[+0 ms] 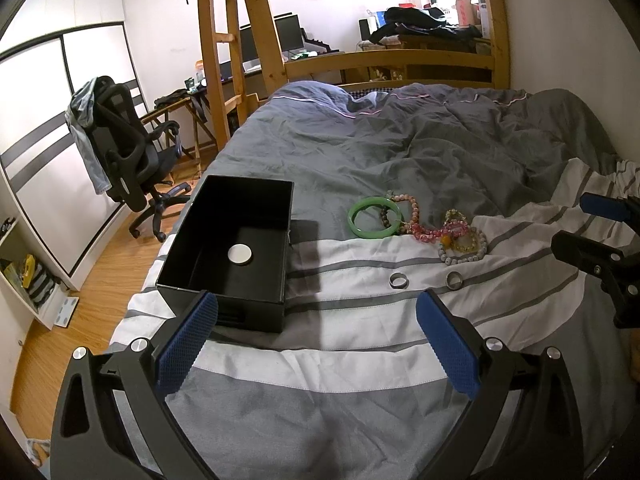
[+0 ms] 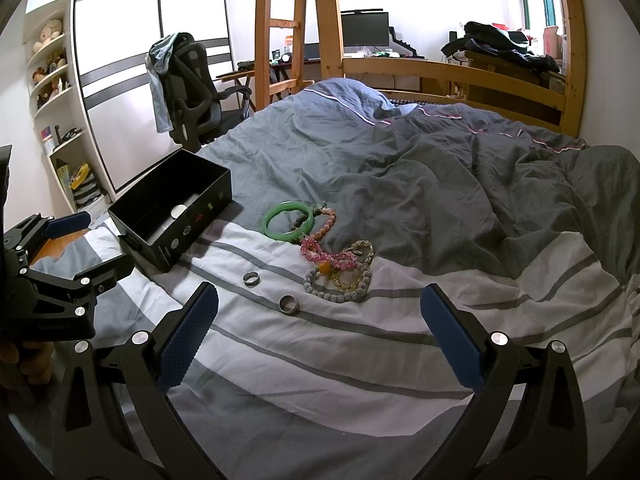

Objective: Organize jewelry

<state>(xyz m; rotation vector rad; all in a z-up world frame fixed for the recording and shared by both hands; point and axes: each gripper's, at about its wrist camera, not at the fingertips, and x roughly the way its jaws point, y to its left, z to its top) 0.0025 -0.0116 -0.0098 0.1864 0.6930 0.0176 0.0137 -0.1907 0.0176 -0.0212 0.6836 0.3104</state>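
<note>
An open black box [image 1: 224, 276] [image 2: 208, 184] sits on the bed with a round silver disc [image 1: 241, 254] inside. A green bangle [image 1: 374, 217] [image 2: 287, 222] lies beside a pile of beaded bracelets [image 1: 456, 236] [image 2: 340, 264]. Two metal rings [image 1: 397, 280] [image 1: 453, 279] lie on the striped sheet, also in the right wrist view [image 2: 251, 279] [image 2: 289, 304]. My left gripper [image 1: 316, 312] is open and empty, just in front of the box and rings. My right gripper [image 2: 320, 300] is open and empty, in front of the rings.
The bed has a rumpled grey duvet [image 1: 400, 136] and a striped sheet [image 2: 360, 360]. A wooden ladder [image 1: 224, 40] and bed frame stand behind. An office chair [image 1: 128, 152] and the floor lie off the bed's left edge.
</note>
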